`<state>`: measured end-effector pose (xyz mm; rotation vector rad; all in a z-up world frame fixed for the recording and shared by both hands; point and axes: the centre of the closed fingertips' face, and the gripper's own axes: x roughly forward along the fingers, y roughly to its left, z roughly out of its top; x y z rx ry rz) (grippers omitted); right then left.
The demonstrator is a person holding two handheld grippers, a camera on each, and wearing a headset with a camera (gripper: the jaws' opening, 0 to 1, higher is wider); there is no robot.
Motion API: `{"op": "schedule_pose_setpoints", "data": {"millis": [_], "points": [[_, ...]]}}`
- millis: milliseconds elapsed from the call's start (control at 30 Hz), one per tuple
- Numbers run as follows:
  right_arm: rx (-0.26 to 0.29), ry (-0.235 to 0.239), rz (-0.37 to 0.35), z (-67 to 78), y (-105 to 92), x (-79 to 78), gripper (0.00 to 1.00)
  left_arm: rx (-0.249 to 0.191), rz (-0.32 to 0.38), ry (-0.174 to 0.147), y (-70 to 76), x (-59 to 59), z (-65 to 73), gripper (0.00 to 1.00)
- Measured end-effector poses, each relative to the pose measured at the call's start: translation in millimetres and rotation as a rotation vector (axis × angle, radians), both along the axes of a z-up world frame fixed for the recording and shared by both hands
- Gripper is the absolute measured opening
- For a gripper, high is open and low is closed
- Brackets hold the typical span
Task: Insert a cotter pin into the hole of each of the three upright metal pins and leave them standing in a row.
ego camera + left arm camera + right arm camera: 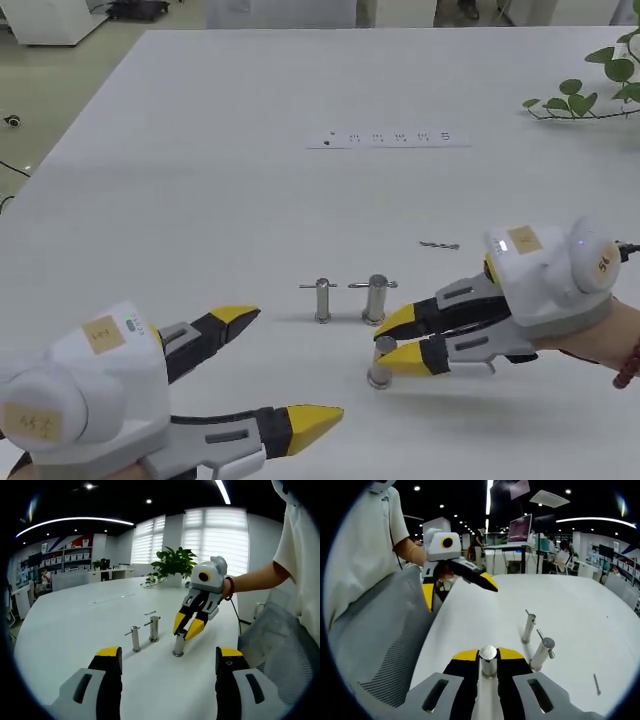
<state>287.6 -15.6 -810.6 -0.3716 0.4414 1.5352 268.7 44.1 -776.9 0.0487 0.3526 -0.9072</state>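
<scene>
Unpinned silver metal pin: clamped in my right gripper. Open-jawed left gripper should fetch the thin cotter pin.

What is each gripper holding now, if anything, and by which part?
The right gripper grips the nearest metal pin by its upper end, just below the head. The left gripper is open and holds nothing.

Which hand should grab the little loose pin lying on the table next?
Probably left. The left gripper is open and empty, while the right gripper is shut on the third metal pin. The loose cotter pin lies nearer the right, so left must reach across.
</scene>
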Motion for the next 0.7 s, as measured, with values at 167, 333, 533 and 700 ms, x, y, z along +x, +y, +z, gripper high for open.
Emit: {"op": "schedule_pose_setpoints", "data": {"millis": [167,333,533,700], "points": [[0.008,0.006,-0.004,0.0,0.1,-1.2,0.14,0.001,0.003,0.000,-0.5,-0.2,0.3,0.76],[0.014,0.023,-0.017,0.4,0.3,-1.7,0.15,0.001,0.002,-0.001,-1.5,-0.2,1.0,0.76],[0.030,0.042,-0.035,2.1,0.3,-3.2,0.18,0.001,0.001,0.000,-2.3,-0.2,0.6,0.76],[0.050,0.060,-0.065,6.1,0.6,-3.8,0.20,-0.003,0.000,-0.004,-2.8,0.8,1.8,0.77]]}}
